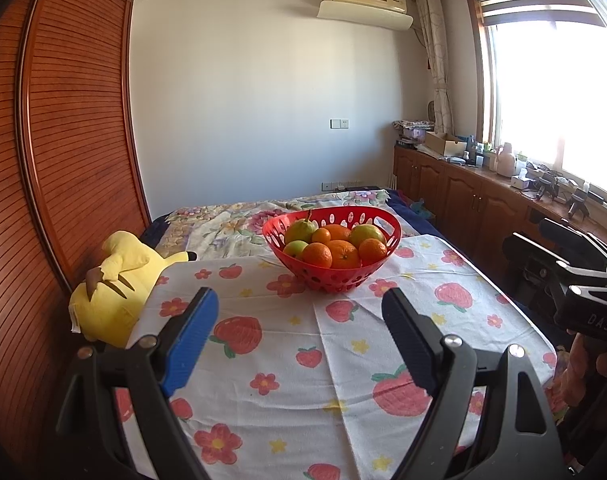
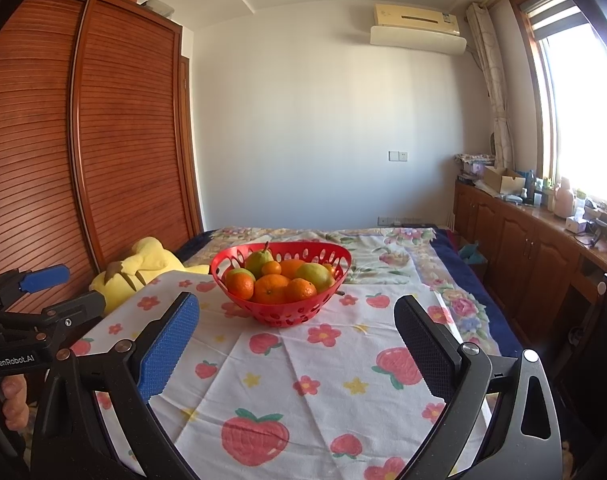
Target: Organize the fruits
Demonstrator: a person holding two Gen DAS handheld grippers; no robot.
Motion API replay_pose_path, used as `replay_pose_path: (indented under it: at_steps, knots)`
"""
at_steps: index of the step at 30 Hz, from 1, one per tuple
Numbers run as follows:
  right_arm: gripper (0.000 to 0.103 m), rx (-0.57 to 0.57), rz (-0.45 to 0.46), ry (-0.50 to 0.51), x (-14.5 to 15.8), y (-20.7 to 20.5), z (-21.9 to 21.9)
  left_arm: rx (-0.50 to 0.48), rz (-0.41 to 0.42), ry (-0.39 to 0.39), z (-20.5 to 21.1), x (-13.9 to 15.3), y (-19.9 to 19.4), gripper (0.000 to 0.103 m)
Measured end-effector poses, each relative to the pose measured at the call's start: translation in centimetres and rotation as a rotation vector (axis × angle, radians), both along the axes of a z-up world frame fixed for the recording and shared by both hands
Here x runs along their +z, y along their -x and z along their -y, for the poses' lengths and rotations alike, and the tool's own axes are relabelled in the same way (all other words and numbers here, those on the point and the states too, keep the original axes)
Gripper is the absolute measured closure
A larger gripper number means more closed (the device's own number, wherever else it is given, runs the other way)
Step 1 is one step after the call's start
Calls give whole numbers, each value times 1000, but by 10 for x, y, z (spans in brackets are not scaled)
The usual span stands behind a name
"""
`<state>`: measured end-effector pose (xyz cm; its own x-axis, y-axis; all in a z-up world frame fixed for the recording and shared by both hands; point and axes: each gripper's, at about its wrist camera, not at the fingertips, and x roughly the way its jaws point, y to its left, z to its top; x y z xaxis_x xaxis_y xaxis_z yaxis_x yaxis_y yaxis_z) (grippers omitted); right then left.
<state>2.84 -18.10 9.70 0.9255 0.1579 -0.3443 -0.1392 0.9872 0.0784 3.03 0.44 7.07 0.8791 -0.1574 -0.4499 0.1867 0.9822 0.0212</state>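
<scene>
black gripper frames — blue ribbed pads, silver screws

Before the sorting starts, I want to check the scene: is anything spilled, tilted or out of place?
Nothing is spilled. The red basket stands upright on the strawberry cloth with all fruit inside. One odd item: a yellow plush toy lies slumped at the cloth's left edge, beside the wardrobe. Both tools, left tool and right tool, are open and empty.

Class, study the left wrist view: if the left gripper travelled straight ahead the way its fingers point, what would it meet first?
Probably the red basket of fruit: it sits ahead between the open left gripper fingers, with only bare strawberry cloth before it. Depth is unclear, so the gripper might pass above the rim.
</scene>
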Motion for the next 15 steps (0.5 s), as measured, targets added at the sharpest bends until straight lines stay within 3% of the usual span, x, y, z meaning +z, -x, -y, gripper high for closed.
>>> replay_pose_path:
  at_steps: [15]
  knots:
    - [3,-2,1,3,0,0,0,-1,7,5,2,3,1,18]
